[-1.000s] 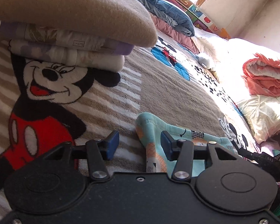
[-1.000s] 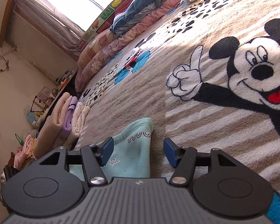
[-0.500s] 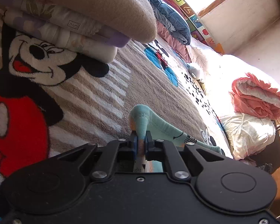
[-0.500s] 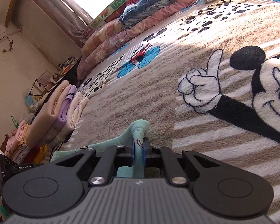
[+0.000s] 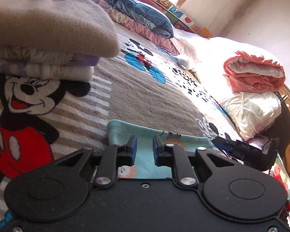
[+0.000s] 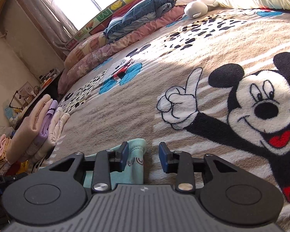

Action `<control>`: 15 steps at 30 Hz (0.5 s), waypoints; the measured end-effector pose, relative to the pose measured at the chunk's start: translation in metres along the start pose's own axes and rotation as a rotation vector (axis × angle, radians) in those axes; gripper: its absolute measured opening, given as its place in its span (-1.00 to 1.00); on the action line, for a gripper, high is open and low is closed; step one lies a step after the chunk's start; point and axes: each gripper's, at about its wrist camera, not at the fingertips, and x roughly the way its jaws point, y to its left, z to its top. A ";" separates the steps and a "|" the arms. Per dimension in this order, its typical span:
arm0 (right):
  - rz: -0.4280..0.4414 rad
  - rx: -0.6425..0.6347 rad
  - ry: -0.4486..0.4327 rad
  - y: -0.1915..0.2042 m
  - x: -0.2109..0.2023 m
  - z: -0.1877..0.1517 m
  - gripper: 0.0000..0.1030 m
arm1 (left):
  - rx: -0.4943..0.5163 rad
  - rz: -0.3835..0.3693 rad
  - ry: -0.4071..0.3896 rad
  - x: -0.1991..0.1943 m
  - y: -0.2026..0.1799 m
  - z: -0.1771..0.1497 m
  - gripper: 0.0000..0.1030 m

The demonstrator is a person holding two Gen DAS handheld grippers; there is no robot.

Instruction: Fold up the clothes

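A small mint-green garment (image 5: 145, 135) is seen lying flat on a cartoon-mouse blanket (image 5: 145, 89) spread over a bed, directly beneath and ahead of the left gripper (image 5: 144, 148), whose blue-padded jaws are opening with a narrow gap between them; the cloth lies below that gap and is not pinched by the pads. In the right wrist view, the right gripper (image 6: 143, 155) is shown with its jaws spreading wider, the hemmed edge of the same garment (image 6: 136, 154) lying under and just beside its left pad, free of any grip, while bare blanket (image 6: 183, 81) is seen under the right pad. A stack of folded clothes (image 5: 48, 44), topped by a beige piece, is set up and to the left of the left gripper, well apart from the garment. Rolled quilts (image 5: 145, 11) are piled far ahead along the wall, and a coral bundle (image 5: 255, 73) rests on pale bedding to the far right.
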 end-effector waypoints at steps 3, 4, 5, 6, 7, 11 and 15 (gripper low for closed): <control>0.017 -0.028 -0.032 0.011 -0.019 0.002 -0.19 | 0.032 -0.092 0.059 -0.011 -0.007 -0.014 -0.52; 0.036 -0.033 -0.029 0.016 -0.023 0.000 -0.19 | 0.035 -0.115 0.077 -0.012 -0.007 -0.019 -0.51; 0.058 -0.039 -0.021 0.020 -0.027 -0.002 -0.19 | 0.039 -0.138 0.095 -0.013 -0.007 -0.025 -0.48; 0.095 -0.042 0.000 0.025 -0.030 -0.006 -0.19 | 0.044 -0.154 0.122 -0.011 -0.005 -0.031 -0.32; 0.131 -0.040 0.031 0.030 -0.030 -0.011 -0.19 | 0.049 -0.162 0.158 -0.008 -0.003 -0.039 -0.03; 0.117 -0.027 0.137 0.032 -0.016 -0.030 -0.09 | 0.001 -0.077 0.226 -0.001 0.019 -0.054 -0.35; 0.089 0.007 0.139 0.023 -0.011 -0.034 -0.10 | -0.110 -0.164 0.162 -0.013 0.034 -0.043 -0.14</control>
